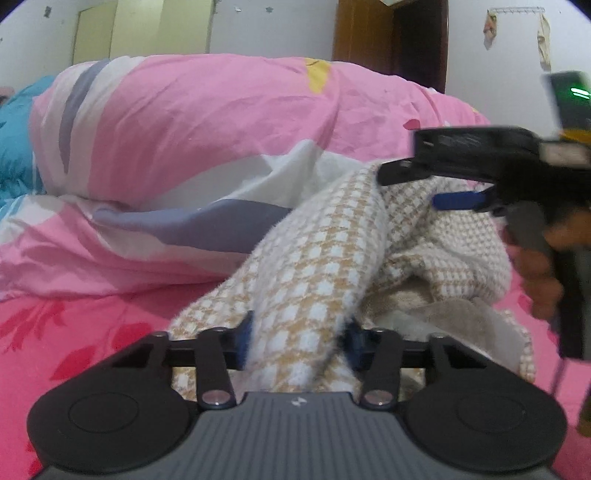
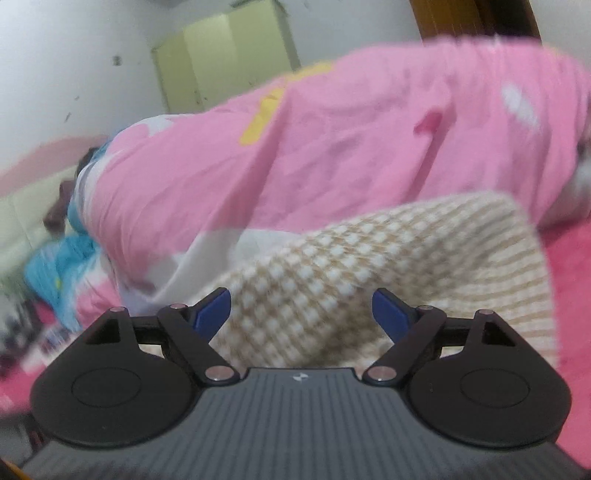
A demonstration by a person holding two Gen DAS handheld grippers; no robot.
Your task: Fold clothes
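Your left gripper (image 1: pixel 299 339) clenches the checked beige garment (image 1: pixel 317 266), lying before the pink quilt (image 1: pixel 207 122) that crowds behind it; your right gripper (image 2: pixel 301 314) gapes above it, gripping nothing; no writing legible.

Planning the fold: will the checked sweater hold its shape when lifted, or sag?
Probably sag: the sweater bunches in soft folds where the left claw pinches it. The thick, fuzzy knit likely grips rather than slips. It looks bulky, so loose parts may drag on the bed.

White wall (image 1: pixel 258 22), pale-green cabinet (image 1: pixel 147 26), brown door (image 1: pixel 369 33).
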